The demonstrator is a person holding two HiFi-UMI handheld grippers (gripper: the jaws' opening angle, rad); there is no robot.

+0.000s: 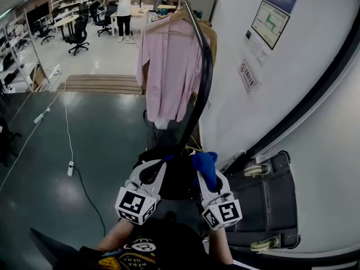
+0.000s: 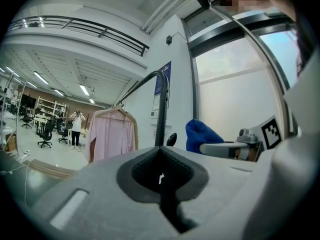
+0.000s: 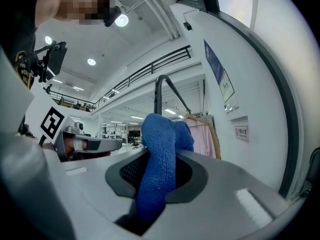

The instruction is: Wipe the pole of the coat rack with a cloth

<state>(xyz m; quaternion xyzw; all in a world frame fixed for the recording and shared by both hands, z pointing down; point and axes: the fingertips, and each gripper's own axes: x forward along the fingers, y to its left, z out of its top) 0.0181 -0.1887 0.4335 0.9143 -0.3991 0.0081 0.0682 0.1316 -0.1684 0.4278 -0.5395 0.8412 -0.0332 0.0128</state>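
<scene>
Head view and both gripper views, cloth poised at the coat rack. The right gripper [image 1: 205, 172] has its jaws clamped on a blue cloth [image 1: 206, 163], which bunches up above the jaw tips in the right gripper view [image 3: 161, 149]. The left gripper [image 1: 158, 169] sits just beside it, jaws pressed together with nothing between them [image 2: 161, 176]. The dark pole [image 1: 203, 94] of the coat rack rises ahead of both grippers and bends at the top into the rail that carries a pink shirt [image 1: 169, 66] on a hanger. In the head view the cloth lies close to the lower part of the pole. Whether it touches the metal cannot be told, since the right gripper view shows the pole [image 3: 158, 96] standing behind the cloth, not pressed into it.

Progress, as a judgement: the cloth is in hand and brought to the rack, so the preparation is done. No stroke along the pole can be read here, and the full height of the pole, from foot to bend, appears left to wipe.
</scene>
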